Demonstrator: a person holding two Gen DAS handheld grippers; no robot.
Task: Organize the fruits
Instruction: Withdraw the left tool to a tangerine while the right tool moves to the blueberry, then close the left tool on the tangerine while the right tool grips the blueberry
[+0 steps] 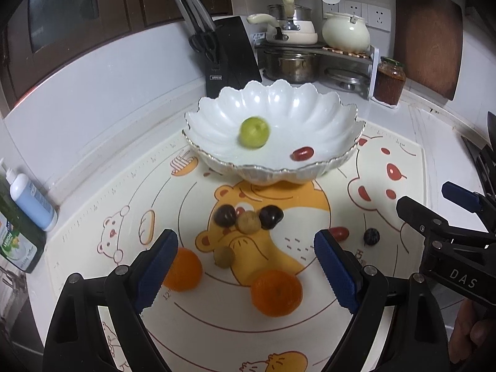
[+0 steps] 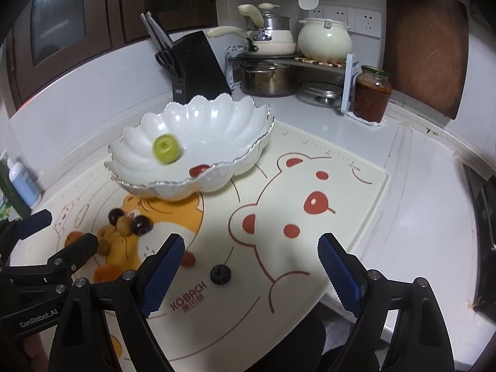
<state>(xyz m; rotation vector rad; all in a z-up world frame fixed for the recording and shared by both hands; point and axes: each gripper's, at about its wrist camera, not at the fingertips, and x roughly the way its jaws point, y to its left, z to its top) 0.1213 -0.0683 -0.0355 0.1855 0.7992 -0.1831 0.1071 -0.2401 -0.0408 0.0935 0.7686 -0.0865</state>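
A white scalloped bowl (image 1: 272, 114) stands at the back of a cartoon-printed mat (image 1: 387, 217) on a white counter (image 2: 418, 217). Inside it lie a green fruit (image 1: 254, 132), blurred, and a small red fruit (image 1: 303, 153) near the front rim. The rest of the fruit lies loose on the mat in front of the bowl: two dark round fruits (image 1: 225, 214) with a tan one (image 1: 248, 221) touching between them, another tan one (image 1: 223, 256) nearer, two oranges (image 1: 276, 292) nearest of all, and off to the right a second red fruit (image 1: 339, 233) and a dark berry (image 1: 371, 236). The left gripper (image 1: 245, 274) hangs over the oranges with its jaws wide and nothing between the blue pads; one orange is partly hidden behind its left finger (image 1: 156, 274). The right gripper (image 2: 251, 274) is likewise wide and empty, over the mat, with the berry just ahead between its fingers. Behind the bowl stand a black knife block (image 1: 228, 59), a rack of pots (image 1: 291, 65) with a cream kettle (image 1: 345, 31), and a jar of red paste (image 1: 389, 82). A brown cutting board (image 1: 426, 37) leans on the wall. At the far left are a blue bottle (image 1: 29, 198) and a green one (image 1: 15, 235).
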